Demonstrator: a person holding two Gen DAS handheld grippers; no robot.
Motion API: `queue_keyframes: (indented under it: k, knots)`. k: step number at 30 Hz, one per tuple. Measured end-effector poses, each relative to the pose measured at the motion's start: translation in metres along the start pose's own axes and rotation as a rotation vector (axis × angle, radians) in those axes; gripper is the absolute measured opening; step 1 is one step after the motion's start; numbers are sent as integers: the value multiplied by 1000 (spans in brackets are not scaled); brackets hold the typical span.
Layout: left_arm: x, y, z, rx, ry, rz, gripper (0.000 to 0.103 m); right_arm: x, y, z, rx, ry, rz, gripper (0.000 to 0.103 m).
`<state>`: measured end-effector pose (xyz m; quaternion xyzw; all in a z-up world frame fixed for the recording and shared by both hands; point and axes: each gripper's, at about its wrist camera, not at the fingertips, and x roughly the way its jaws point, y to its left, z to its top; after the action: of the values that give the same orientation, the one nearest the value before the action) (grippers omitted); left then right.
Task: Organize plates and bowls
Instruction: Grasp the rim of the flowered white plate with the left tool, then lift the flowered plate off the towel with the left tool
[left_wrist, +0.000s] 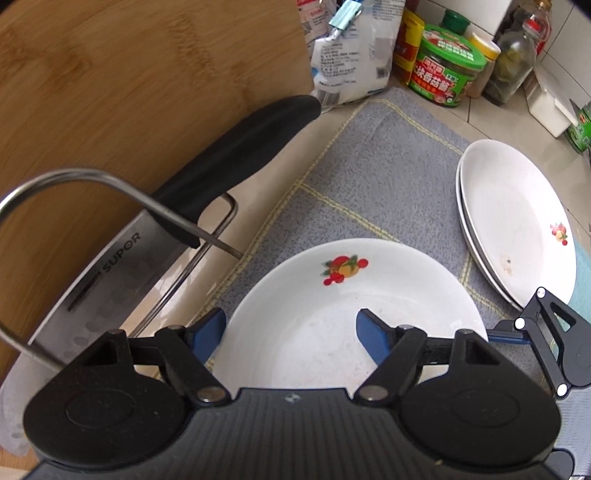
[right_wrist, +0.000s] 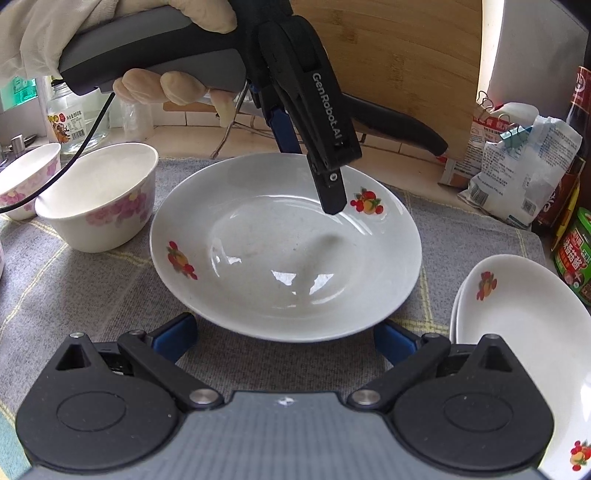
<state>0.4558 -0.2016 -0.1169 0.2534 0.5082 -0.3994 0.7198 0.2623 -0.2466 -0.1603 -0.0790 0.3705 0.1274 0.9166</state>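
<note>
- Grey checked mat (right_wrist: 92, 280) on a tiled counter; board (left_wrist: 110, 92), knife (left_wrist: 207, 177), jars behind.
- White fruit-print plate (right_wrist: 284, 251) mid-mat, stacked plates (right_wrist: 524, 332) right, bowls (right_wrist: 99, 199) left.
- Left gripper (left_wrist: 291, 332) straddles the plate's far rim, seemingly unclamped; right gripper (right_wrist: 284, 332) gapes at the near rim.

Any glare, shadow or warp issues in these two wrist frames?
Right wrist: bright window glints on the plate and a soft shadow of the left gripper in its well. Left wrist: even light, no glare on the plate; fisheye bends the cutting board edge; knife slightly soft.
</note>
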Motion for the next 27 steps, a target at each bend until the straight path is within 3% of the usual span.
queue_keyframes:
  k: [27]
  knots:
    - [1, -1, -2, 52, 17, -13, 77, 4, -4, 0, 3, -18, 9, 103]
